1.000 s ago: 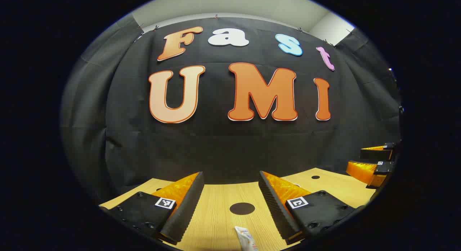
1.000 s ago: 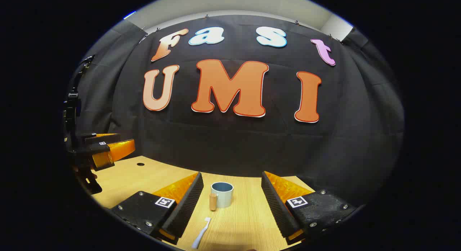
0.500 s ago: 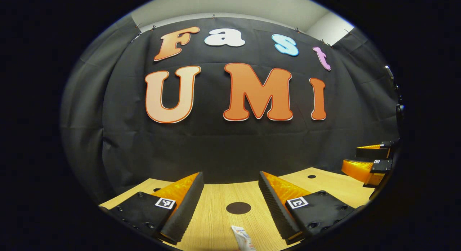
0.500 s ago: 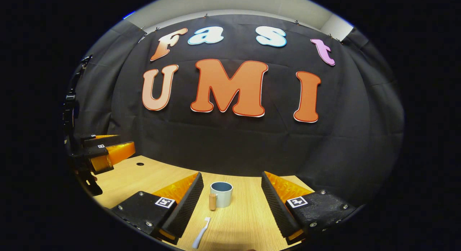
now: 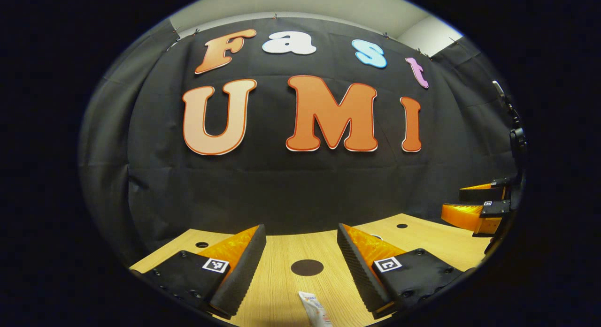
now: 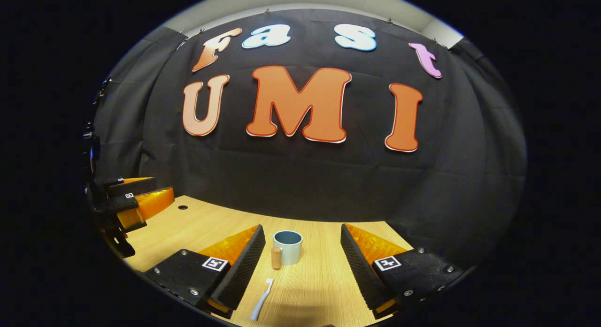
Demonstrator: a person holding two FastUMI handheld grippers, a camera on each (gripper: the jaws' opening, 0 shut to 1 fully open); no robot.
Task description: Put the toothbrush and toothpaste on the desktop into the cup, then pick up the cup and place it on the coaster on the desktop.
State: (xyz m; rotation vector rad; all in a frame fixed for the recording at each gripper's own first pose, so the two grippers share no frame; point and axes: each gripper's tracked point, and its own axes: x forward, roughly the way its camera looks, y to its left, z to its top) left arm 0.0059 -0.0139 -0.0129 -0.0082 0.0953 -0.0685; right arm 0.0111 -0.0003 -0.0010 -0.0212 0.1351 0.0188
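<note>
- L gripper (image 5: 300,270): fingers apart, empty; toothpaste (image 5: 315,309) on desktop (image 5: 281,289) just ahead, between them, long axis roughly fwd, w/ coaster (image 5: 307,267) beyond.
- R gripper (image 6: 303,270): fingers apart, empty; toothbrush (image 6: 261,306) nr its left finger, cup (image 6: 288,247) farther ahead.

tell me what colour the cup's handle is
Light wood-brown, on a pale blue-grey cup; the handle shows best in the right gripper view.

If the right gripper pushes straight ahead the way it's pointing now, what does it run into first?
Most likely the cup, which stands upright on the desktop in line with the gap between the open right gripper fingers. The toothbrush lies nearer but low and left, probably passed over. Depth is uncertain.
</note>
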